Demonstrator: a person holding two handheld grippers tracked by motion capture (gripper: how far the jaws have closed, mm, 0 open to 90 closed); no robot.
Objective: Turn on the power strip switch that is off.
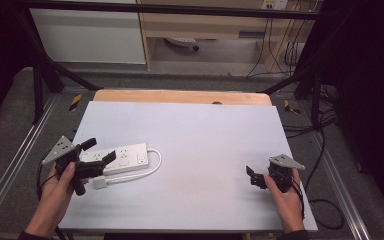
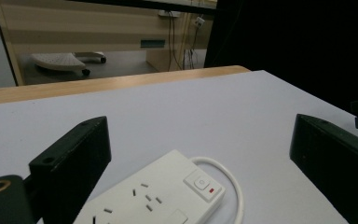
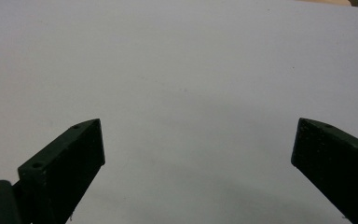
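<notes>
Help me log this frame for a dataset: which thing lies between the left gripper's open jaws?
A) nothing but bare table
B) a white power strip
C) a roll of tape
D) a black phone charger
B: the left gripper view shows the white power strip, with its sockets and switch, lying on the table between the open jaws of the left gripper.

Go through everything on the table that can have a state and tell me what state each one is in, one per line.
power strip: lying flat, sockets up, nothing plugged in
cord: looped beside the strip
plug: loose on the table, unplugged
left gripper: open, over the strip
right gripper: open, holding nothing
</notes>
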